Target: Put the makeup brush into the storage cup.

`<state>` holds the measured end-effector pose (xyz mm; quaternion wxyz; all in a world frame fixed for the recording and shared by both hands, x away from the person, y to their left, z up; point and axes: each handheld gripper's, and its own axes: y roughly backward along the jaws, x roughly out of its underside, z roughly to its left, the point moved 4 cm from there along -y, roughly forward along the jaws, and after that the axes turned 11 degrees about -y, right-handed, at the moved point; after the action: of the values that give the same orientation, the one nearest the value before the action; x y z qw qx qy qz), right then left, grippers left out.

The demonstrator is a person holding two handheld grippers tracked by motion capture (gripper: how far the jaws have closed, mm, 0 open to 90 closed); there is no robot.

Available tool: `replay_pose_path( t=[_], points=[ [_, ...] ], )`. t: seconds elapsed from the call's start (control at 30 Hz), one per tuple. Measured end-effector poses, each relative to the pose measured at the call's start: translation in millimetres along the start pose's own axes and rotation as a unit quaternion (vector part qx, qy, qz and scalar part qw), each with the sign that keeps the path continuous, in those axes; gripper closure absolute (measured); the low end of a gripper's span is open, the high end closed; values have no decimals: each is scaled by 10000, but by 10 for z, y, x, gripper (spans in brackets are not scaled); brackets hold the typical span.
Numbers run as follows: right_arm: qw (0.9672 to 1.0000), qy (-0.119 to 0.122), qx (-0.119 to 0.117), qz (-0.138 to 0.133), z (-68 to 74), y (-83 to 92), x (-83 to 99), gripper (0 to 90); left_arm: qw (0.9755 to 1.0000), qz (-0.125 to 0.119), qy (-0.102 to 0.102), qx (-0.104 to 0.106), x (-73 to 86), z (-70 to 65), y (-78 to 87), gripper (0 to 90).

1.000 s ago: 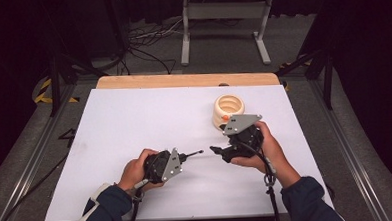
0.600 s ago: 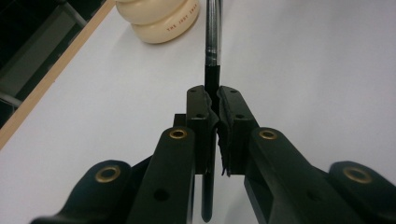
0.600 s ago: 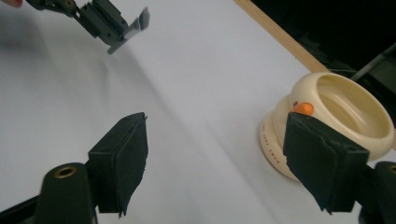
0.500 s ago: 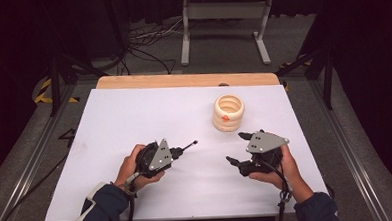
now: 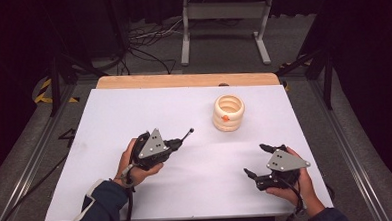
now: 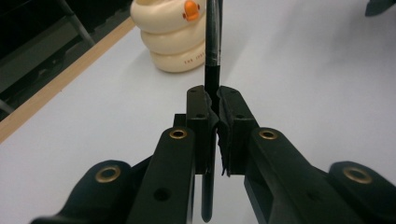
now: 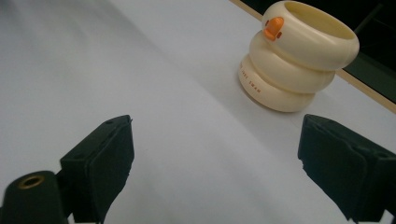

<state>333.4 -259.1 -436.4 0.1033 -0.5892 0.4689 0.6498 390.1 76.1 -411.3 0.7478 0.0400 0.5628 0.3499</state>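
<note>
Here the left tongs (image 5: 174, 143) were pressed tight on a thin black pen (image 6: 212, 42), and in the left gripper view its two black jaws squeezed the pen between them. The pen stuck out past the tips and pointed toward the cream holder (image 5: 228, 112), and its tip was up off the white worktop (image 5: 134, 113). A short bit of the pen also hung out behind the jaws. The right tongs (image 5: 260, 160) held nothing. Its jaws had just been opening and stood spread wide apart, with only bare worktop between them. In the high view the left tongs sat near the front left of the worktop, and the right tongs sat near the front right corner, well apart from the left one. The holder looked like three fat rings stacked up, with a small orange beak on the top ring. It stood upright toward the back of the worktop, on the right side, and its top was open. It was well apart from both tongs. A strip of wood (image 5: 182, 80) ran along the far edge of the worktop.
</note>
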Motion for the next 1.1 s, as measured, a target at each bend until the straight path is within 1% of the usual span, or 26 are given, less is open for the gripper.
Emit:
replay_pose_path(
  t=[0.03,0.07,0.13,0.17,0.2,0.23,0.27,0.3,0.33,0.37,0.4,0.43,0.47,0.53,0.57,0.63,0.67,0.7,0.83,0.87,0.9,0.97,1.0,1.03,1.1],
  points=[
    [10000,0,0,0,0,0,0,117,10000,0,0,0,0,0,0,836],
    [9999,-99,-4,-41,-12,26,35,115,9999,-97,66,-26,-29,30,3,836],
    [9999,-89,96,33,-24,41,81,112,9995,-245,193,-22,-73,71,-2,836],
    [9999,-94,134,45,-29,42,104,112,9991,-346,223,-42,-106,111,-3,837],
    [9998,-137,126,51,-34,40,129,113,9985,-441,310,-45,-132,129,-11,836],
    [9997,-154,143,82,-37,35,144,112,9975,-559,439,-28,-159,152,-29,836],
    [9997,-149,169,89,-40,23,153,113,9966,-637,514,-27,-178,172,-54,836],
    [9997,-178,149,82,-40,15,155,113,9962,-677,539,-30,-198,182,-86,836],
    [9997,-201,145,81,-40,6,155,113,9964,-684,501,-46,-217,193,-114,836],
    [9996,-182,180,86,-35,0,155,111,9959,-727,535,-41,-243,198,-149,836],
    [9997,-126,189,64,-29,7,150,111,9959,-727,535,-41,-243,198,-149,836],
    [9997,-126,189,64,-29,7,150,111,9957,-756,529,-42,-260,211,-170,836],
    [9998,-130,176,30,-27,17,146,112,9953,-801,535,-38,-296,230,-207,836],
    [9997,-154,205,-56,-42,42,140,111,9944,-888,572,-64,-339,254,-231,836],
    [9996,-197,207,-65,-53,44,140,113,9944,-901,544,-92,-364,270,-239,836],
    [9995,-214,213,-25,-60,44,146,123,9932,-1020,543,-127,-421,297,-249,836],
    [9995,-184,259,6,-62,42,147,121,9923,-1084,587,-143,-447,315,-259,836],
    [9995,-175,262,-3,-64,43,146,121,9916,-1119,632,-114,-469,332,-275,836],
    [9994,-233,267,-57,-77,50,134,120,9913,-1156,610,-132,-549,378,-348,836],
    [9993,-216,274,-91,-73,65,125,120,9910,-1195,589,-144,-611,400,-399,836],
    [9993,-216,274,-91,-73,65,125,120,9910,-1195,589,-144,-611,400,-399,836],
    [9993,-281,220,-68,-74,66,116,120,9905,-1219,619,-155,-659,417,-452,836],
    [9993,-327,185,-47,-71,65,111,119,9907,-1212,606,-143,-683,423,-478,836],
    [9993,-351,137,-71,-68,67,102,119,9900,-1256,621,-142,-709,431,-502,836],
    [9993,-339,82,-102,-55,74,81,118,9896,-1302,586,-190,-763,451,-540,836]
  ],
)
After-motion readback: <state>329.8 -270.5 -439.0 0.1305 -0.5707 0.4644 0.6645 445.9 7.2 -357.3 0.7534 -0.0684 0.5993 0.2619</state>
